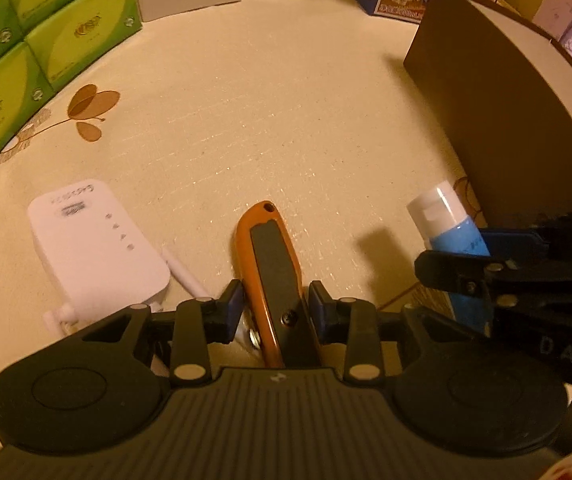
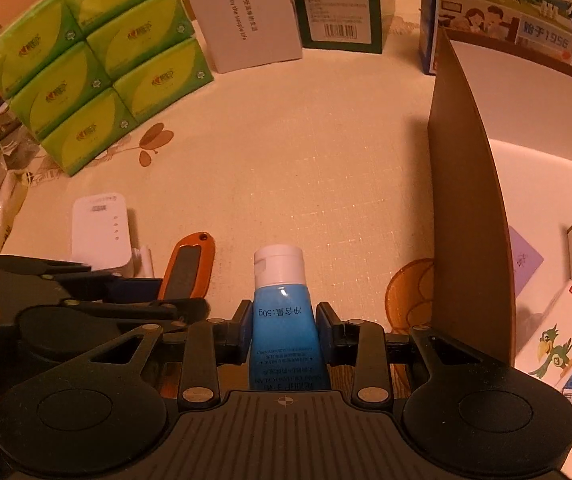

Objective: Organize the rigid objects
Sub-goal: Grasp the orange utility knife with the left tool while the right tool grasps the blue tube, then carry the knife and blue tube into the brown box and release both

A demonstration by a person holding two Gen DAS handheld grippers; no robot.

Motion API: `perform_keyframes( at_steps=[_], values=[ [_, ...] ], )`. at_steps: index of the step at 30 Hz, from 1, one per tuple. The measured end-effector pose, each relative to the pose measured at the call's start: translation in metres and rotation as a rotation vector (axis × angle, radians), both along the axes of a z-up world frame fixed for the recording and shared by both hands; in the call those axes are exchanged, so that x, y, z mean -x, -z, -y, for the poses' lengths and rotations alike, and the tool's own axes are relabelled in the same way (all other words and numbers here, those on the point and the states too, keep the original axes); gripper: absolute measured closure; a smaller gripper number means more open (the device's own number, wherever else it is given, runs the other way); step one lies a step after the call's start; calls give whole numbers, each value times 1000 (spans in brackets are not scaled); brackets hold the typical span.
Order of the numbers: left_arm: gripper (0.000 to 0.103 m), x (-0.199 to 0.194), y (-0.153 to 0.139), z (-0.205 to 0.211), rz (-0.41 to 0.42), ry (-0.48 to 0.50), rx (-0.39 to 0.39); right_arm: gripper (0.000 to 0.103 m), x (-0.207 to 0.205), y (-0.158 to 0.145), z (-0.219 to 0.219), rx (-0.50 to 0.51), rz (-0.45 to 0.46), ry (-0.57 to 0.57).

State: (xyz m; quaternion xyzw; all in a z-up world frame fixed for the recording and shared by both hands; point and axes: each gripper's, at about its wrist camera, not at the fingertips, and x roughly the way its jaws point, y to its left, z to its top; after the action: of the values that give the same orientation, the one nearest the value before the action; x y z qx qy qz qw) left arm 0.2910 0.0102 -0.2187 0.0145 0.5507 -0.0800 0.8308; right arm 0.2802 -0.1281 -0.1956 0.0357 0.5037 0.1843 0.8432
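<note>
My left gripper point(image 1: 276, 300) is shut on an orange utility knife point(image 1: 274, 248) with a dark grip; its blue pads press on both sides. The knife points away from me, above the cream tablecloth point(image 1: 266, 120). My right gripper point(image 2: 282, 320) is shut on a blue tube point(image 2: 282, 312) with a white cap, cap pointing forward. In the left wrist view the tube point(image 1: 453, 232) and the right gripper's fingers point(image 1: 505, 240) show at the right. The knife point(image 2: 190, 264) shows left of the tube in the right wrist view. Both held objects hang just left of an open brown box point(image 2: 469, 200).
A white plug-in router point(image 1: 94, 244) lies on the cloth at the left. Stacked green tissue packs point(image 2: 98, 68), a white box point(image 2: 246, 16), a dark green box point(image 2: 337, 4) and a blue carton point(image 2: 505, 12) line the back. The brown box holds a purple card point(image 2: 525, 260) and medicine boxes point(image 2: 557, 344).
</note>
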Motion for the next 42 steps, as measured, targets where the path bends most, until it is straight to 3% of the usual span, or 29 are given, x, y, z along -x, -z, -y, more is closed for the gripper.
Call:
perform_keyframes(
  at_steps=[9, 19, 29, 42],
  values=[
    [72, -2, 4, 13, 18, 42, -67, 73, -7, 1, 0, -3, 6, 10],
    [76, 8, -18, 8, 52, 7, -31, 73, 0, -10, 6, -35, 28, 17],
    [76, 32, -68, -2, 141, -61, 23, 73, 16, -42, 20, -115, 91, 21],
    [77, 50, -143, 20, 284, -47, 51, 73, 36, -96, 53, -200, 190, 62]
  ],
)
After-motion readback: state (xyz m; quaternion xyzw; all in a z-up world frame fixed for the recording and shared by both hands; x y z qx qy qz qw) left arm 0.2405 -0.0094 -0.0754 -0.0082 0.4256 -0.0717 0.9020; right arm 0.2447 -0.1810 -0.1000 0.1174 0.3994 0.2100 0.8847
